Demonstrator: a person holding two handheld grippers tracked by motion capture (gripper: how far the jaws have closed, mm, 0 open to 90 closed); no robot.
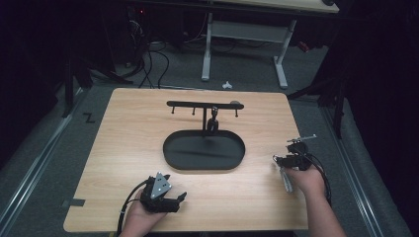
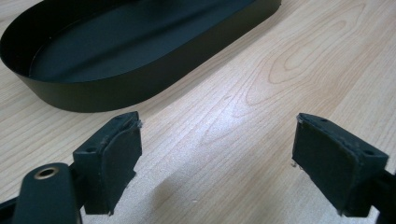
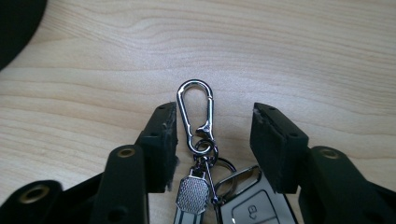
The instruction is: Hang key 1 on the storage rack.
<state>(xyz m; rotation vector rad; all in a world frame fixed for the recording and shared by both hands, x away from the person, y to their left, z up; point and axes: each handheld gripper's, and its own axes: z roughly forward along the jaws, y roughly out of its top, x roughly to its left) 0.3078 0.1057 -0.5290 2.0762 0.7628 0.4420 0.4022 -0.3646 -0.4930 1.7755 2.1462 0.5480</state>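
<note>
Right now the right hand-held gripper (image 3: 212,140) sits low over the tabletop (image 3: 280,56) with its jaws parted to a middling gap, and a key bunch lies between them, not clamped. Silver carabiner clip (image 3: 196,114) points forward between the pads, nearer the left one; can't tell whether it touches. Behind it a small ring links to a flat woven-metal tag (image 3: 191,193) and a white car key fob (image 3: 247,205), both partly cut off at the bottom edge. In the high view the same bunch (image 1: 285,178) lies on the wood just beside the right hand (image 1: 309,178), near the tabletop's right edge.

Left hand-held gripper (image 2: 217,158) is spread wide and empty, hovering above bare wood just short of the black oval tray (image 2: 116,88). Tray sits mid-tabletop with a black hook rack (image 1: 203,104) rising from its far side; something small and dark hangs on it, too blurry to name.

Handling guess: bunch is light but floppy, with hard slick metal links that swing freely, so the fob will dangle. Best hold looks like the carabiner's flat sides, pinched across its narrow width; it's stiff and won't crush. Risk: the smooth clip could slip or twist in the pads.
</note>
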